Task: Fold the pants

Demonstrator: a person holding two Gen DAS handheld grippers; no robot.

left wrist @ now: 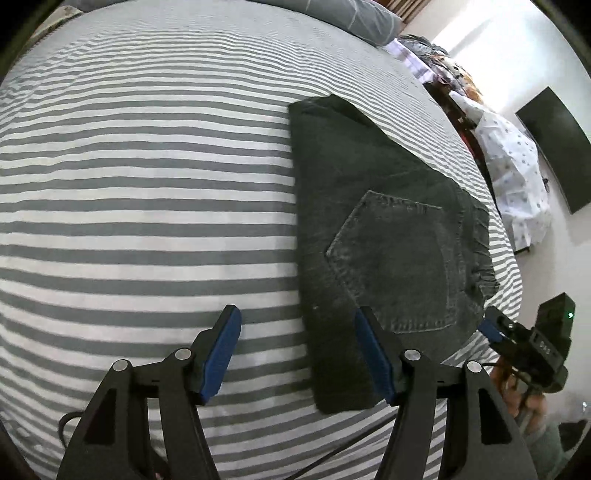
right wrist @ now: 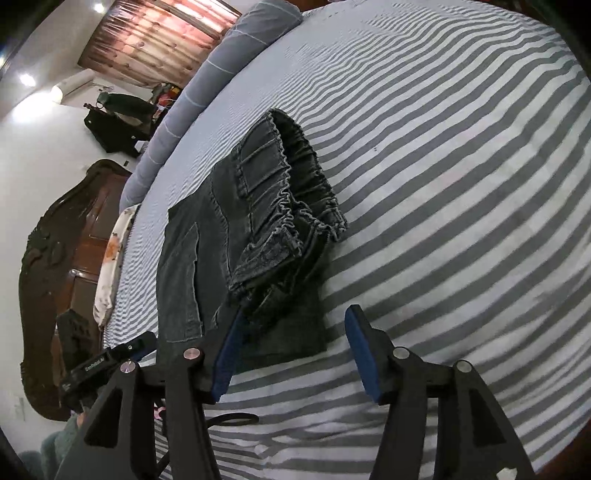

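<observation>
Left gripper [left wrist: 297,354] open; pillow [left wrist: 354,18] beyond pants [left wrist: 369,206].

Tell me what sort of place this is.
Most likely a home bedroom. The dark denim pants lie folded on a bed with a grey-and-white striped sheet, a long grey bolster pillow lies along its far edge, and a carved dark wooden headboard stands beyond it.
</observation>
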